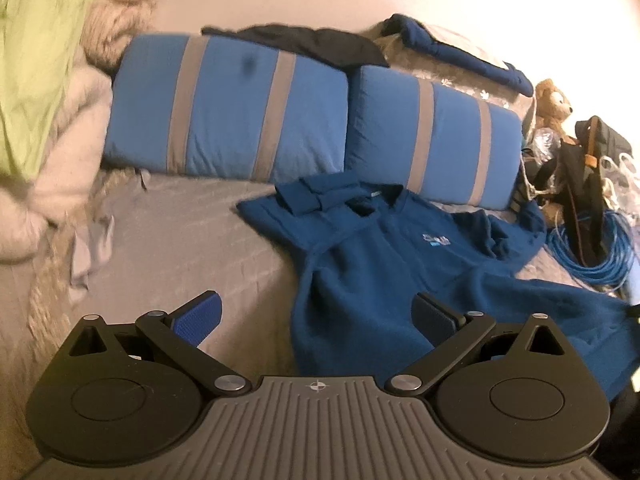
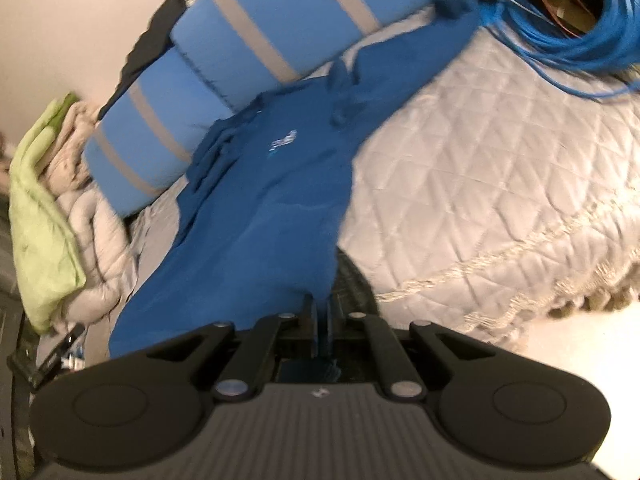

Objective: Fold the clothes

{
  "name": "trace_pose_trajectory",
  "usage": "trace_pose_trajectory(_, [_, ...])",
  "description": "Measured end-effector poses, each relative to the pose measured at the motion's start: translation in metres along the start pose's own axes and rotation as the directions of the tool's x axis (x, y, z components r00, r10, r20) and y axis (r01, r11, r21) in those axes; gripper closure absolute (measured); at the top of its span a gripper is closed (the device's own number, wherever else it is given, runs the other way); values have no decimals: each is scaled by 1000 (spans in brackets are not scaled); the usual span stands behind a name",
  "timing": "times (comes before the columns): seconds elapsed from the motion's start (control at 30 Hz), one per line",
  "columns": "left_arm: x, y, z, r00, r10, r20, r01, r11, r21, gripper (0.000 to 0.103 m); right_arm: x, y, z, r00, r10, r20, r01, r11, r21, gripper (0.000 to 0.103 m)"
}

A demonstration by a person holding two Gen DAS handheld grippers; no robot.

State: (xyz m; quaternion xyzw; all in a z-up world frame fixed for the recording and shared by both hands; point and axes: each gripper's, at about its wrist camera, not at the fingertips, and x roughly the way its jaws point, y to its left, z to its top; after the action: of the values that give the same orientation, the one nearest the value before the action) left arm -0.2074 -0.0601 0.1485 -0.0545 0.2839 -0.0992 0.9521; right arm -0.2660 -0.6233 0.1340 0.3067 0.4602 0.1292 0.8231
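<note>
Beneath your grippers spreads the bed's pale grey quilted bedspread (image 2: 500,168), its fringed edge showing in your right wrist view. Against the wall at its head lean two blue cushions with grey stripes (image 1: 224,108), side by side, with a dark garment draped over their tops. The dark blue polo shirt with a small light chest logo (image 1: 360,272) lies face up on the bedspread, its collar at the foot of the cushions and its body running toward you. At the left, a heap of beige bedding with a lime green cloth (image 1: 36,52) on top. A coil of bright blue cable (image 2: 580,36) sits beyond the shirt's far sleeve. Your left gripper (image 1: 318,316) hovers over the shirt's lower part with its jaws spread wide, gripping nothing. Your right gripper (image 2: 320,320) has its jaws pressed together on the shirt's bottom hem, the fabric bunching up into them.
</note>
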Motion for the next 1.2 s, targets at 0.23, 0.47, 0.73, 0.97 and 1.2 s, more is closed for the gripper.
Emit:
trace_pose_trajectory(0.23, [-7, 21, -13, 991, -125, -40, 116, 978, -173, 0, 4, -20, 0, 999, -31, 11, 31, 999, 40, 100])
trace_pose_trajectory(0.47, [11, 65, -43, 931, -354, -90, 250, 796, -551, 3, 16, -30, -1, 999, -32, -7, 32, 998, 58, 100])
trace_pose_trajectory(0.73, [28, 61, -73, 875, -458, -158, 257, 716, -649, 63, 17, -33, -1, 1000, -21, -8, 22, 998, 62, 100])
trace_pose_trajectory(0.97, [-4, 48, -56, 911, -395, -119, 261, 775, -575, 99, 3, -22, -1, 1000, -8, 22, 7, 999, 32, 100])
trace_pose_trajectory(1.2, [-43, 26, -27, 951, -301, -72, 220, 821, -527, 100, -33, 11, 3, 995, 15, 99, -8, 998, -66, 100])
